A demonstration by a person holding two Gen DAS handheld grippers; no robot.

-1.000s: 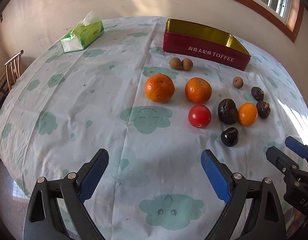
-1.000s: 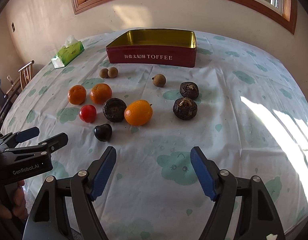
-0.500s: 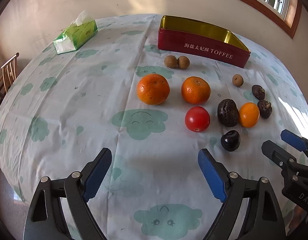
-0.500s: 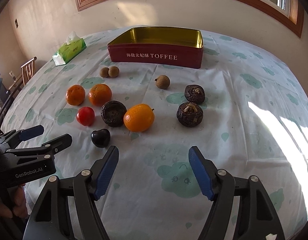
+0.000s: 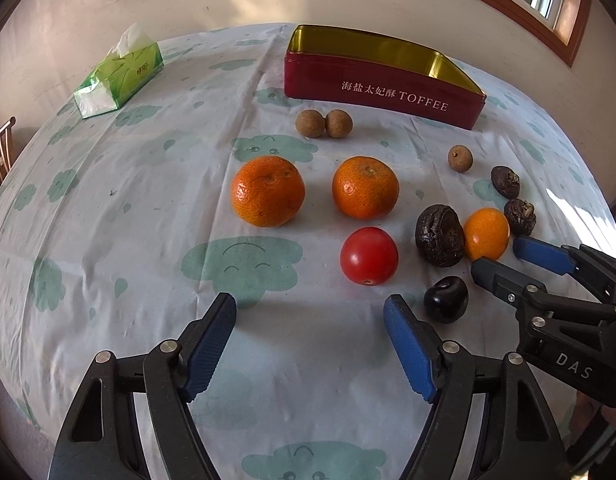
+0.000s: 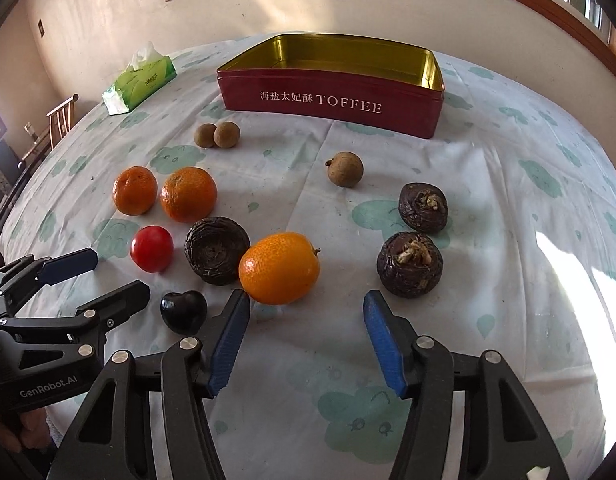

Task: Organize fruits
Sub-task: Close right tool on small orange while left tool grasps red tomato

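The small oval orange kumquat-like fruit (image 6: 279, 268) lies toward the near edge of the worktop (image 6: 488, 184), touching the dark wrinkled flattened fruit (image 6: 216, 249) on its left. Its long axis runs roughly across the right wrist view, stem end to the right. It sits just ahead of the right gripper (image 6: 307, 340), slightly left of the gripper's centre line, with the left blue pad tip just beside its lower edge. The jaws of the right gripper have just been closing and stand apart; nothing is between them.

The round red tomato-like fruit (image 5: 369, 256) lies just ahead of the left gripper (image 5: 310, 346), slightly to its right. The jaws of the left gripper have just been closing too, and also stand apart and empty. The glossy black heart-shaped fruit (image 5: 445, 299) sits just beside its right pad.

Judged by position, the right gripper is nearer the oval fruit and the left gripper nearer the red one.

Two round mandarins (image 5: 268, 191) lie farther in. The open red rectangular metal tin marked TOFFEE (image 6: 332, 100), apparently empty, stands toward the far edge, well apart from both grippers. It is the likely destination.
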